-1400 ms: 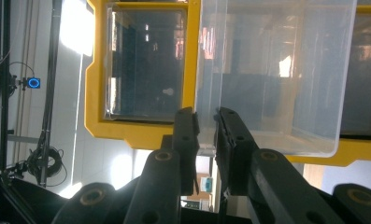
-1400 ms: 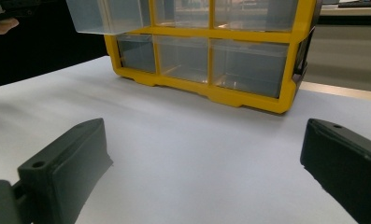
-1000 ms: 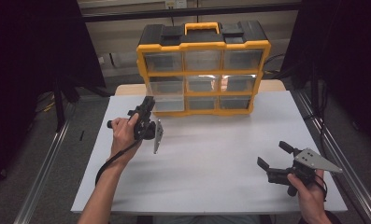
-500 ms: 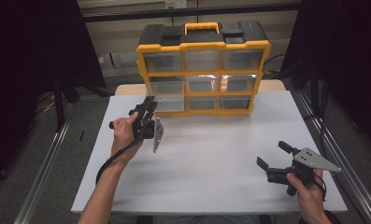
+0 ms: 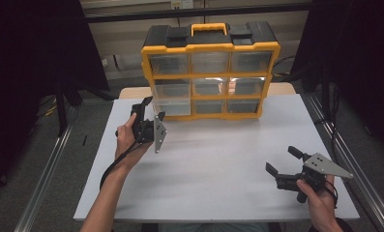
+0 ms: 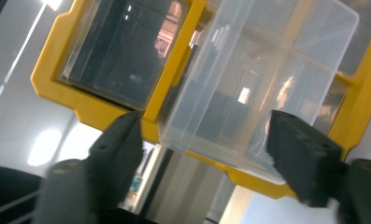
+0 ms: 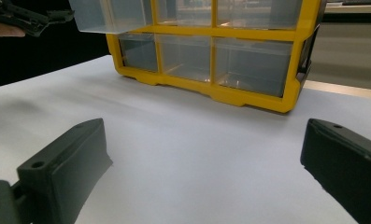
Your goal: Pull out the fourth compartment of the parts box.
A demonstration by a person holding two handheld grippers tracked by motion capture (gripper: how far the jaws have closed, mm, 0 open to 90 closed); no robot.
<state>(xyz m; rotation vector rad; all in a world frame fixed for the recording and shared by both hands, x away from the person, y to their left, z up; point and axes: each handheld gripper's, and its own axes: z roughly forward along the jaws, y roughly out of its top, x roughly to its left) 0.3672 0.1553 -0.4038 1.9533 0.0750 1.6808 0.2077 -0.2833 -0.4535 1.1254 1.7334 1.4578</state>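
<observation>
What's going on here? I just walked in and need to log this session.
A person at a white table holds a two-jaw gripper in each hand. The left gripper, jaws open, is up at a clear drawer that sticks out of the yellow organizer, middle row, left column. The right gripper rests low over the table near the right corner, open and holding nothing.

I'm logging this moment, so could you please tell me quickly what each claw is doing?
Left claw: open, jaws on either side of a clear drawer, not closed on it.
Right claw: open, holding nothing, above the table.
</observation>
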